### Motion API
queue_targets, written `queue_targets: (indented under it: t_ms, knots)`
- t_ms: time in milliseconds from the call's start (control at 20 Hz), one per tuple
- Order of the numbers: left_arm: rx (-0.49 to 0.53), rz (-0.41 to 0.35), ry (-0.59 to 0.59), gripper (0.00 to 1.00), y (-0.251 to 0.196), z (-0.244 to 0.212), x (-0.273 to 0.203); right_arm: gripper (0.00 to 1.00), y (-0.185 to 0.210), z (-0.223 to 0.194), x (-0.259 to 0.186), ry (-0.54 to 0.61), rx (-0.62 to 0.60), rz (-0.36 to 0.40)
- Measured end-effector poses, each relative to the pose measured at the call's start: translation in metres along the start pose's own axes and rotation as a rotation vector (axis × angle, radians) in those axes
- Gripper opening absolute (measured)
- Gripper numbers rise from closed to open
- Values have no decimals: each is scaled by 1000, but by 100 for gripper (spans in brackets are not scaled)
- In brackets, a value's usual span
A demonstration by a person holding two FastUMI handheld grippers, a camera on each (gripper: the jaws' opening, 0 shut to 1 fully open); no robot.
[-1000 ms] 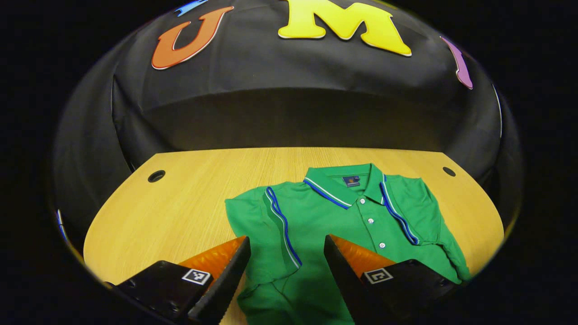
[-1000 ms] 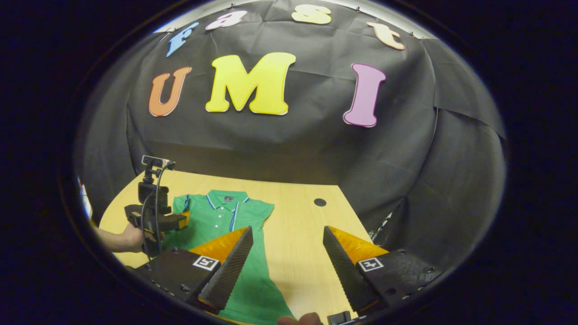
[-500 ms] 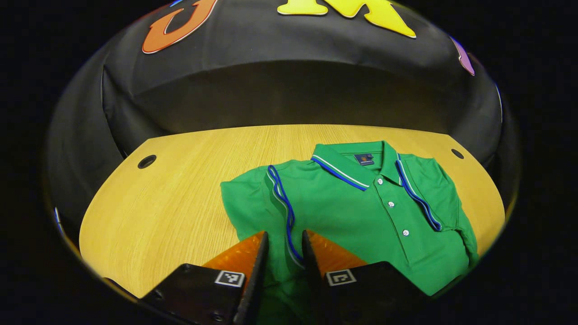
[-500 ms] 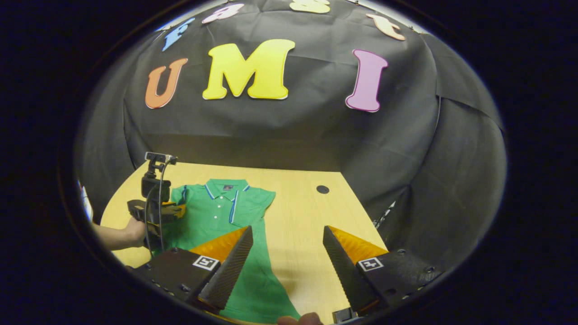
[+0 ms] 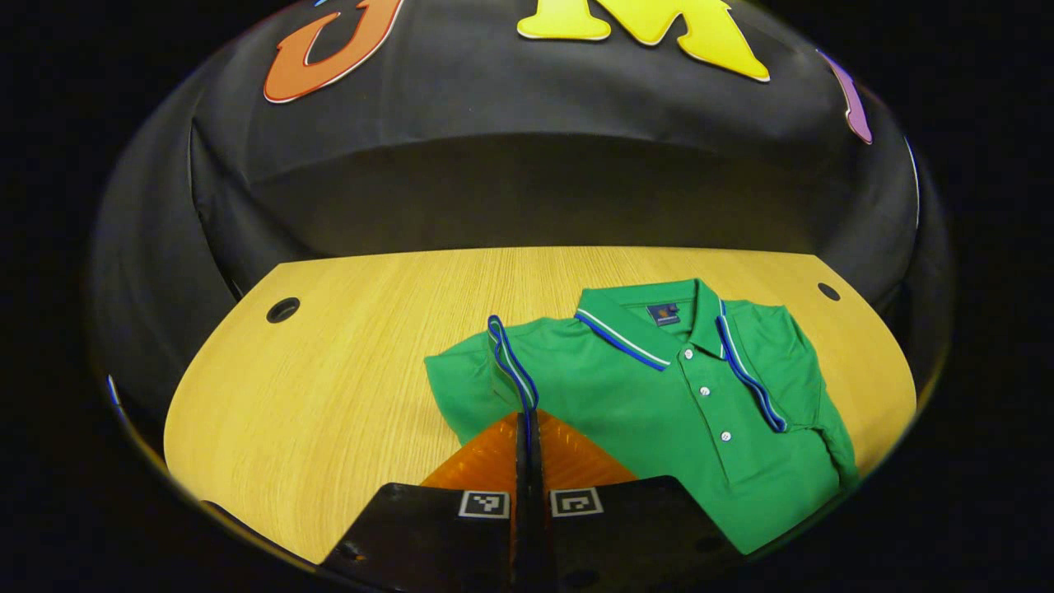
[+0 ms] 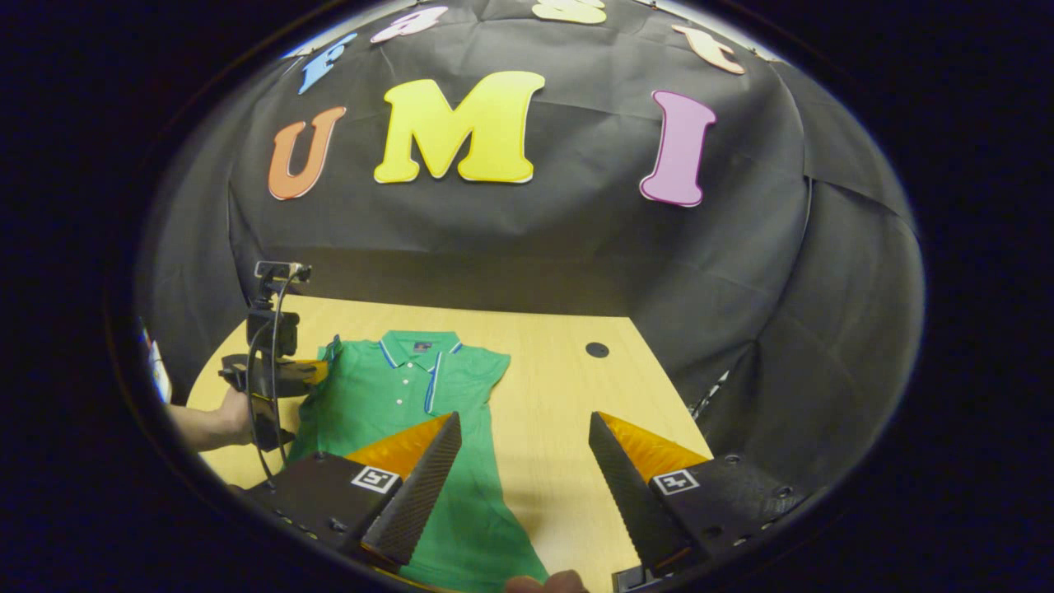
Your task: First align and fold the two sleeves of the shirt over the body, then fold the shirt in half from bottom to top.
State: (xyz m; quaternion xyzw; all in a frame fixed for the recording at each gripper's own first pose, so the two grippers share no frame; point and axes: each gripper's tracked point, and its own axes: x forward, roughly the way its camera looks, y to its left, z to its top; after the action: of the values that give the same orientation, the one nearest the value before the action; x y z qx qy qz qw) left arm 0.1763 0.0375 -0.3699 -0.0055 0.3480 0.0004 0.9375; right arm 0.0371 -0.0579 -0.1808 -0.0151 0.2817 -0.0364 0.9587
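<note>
— Left claw (image 5: 528, 428) is clenched on the striped cuff of the shirt's (image 5: 659, 412) left sleeve (image 5: 478, 387); see how the blue-and-white trim (image 5: 512, 362) runs straight into the closed jaws?

— Yes, and the cuff stands up off the cloth in a little ridge. I'd say it's pinched at the edge so the whole sleeve can be swung over the body in one piece.

— Likely. The right claw (image 6: 523, 461) hangs released, jaws wide apart, above the near right part of the tabletop (image 6: 560, 387), beside the shirt's lower half. Waiting its turn, I'd guess.

— From there you can see the hand (image 6: 230, 416) holding the left claw (image 6: 317, 372) at the shirt's left shoulder.

— The shirt lies face up, collar (image 5: 650, 317) toward the far wall, buttons (image 5: 704, 391) down the placket. Green knit, soft and limp, some wrinkles along the right side.

— The right sleeve (image 5: 790, 362) already looks tucked over the chest, its striped edge slanting beside the buttons.

— Smooth pale wood grain underneath, with a round cable hole (image 5: 283, 310) in the far left corner. Cloth should slide easily on that.
</note>
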Motion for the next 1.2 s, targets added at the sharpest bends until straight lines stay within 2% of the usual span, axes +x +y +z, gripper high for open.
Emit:
queue_targets:
  t_ms: [150,350,550,800,900,1000,1100,1200]
  knots:
    - [-4,-19,-57,5,-17,33,-15,96,0,2,-4,-13,12,4]
    - [54,-69,-100,5,-63,57,-23,98,-12,-1,-14,-29,14,-17]
    - [61,-121,-84,6,-109,53,-16,97,-39,-8,-27,-33,35,-68]
    - [57,-109,-27,6,-133,32,1,96,-69,-18,-37,-20,67,-127]
    - [34,-150,6,12,-146,21,4,96,-73,-20,-37,-19,72,-129]
    - [15,-158,4,56,-147,22,-6,97,-68,-17,-33,-20,67,-117]
    - [12,-131,-38,100,-137,31,-16,95,-59,-12,-31,-32,53,-92]
    - [3,-107,-78,100,-124,42,-31,97,-44,-3,-33,-56,35,-59]
